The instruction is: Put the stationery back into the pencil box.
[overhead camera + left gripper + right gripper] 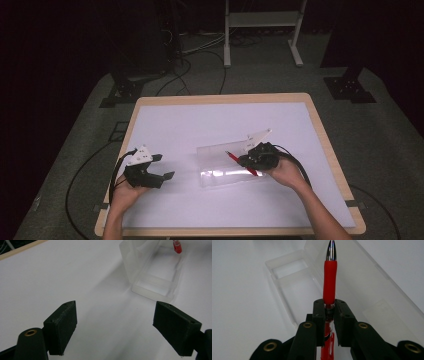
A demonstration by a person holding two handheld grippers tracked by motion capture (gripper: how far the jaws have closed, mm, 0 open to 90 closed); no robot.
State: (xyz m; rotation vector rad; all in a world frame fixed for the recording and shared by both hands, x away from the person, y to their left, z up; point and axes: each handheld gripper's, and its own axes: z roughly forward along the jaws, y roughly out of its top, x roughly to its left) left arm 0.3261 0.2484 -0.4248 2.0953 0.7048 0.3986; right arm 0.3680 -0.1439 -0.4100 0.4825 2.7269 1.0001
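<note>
step: lower red pen [329, 277] tip-first into clear case [220, 170], keep it level w/ tray
R gripper [329, 307]: clamped on pen
L gripper [122, 327]: jaws wide, empty, ready to steady the case

A white-topped table [165, 125] with a wooden rim carries an open clear case [220, 167].

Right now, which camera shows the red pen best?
The right gripper view: the red pen sits close up, clamped in the right gripper. The high view shows it small; the left gripper view shows one red end.
</note>
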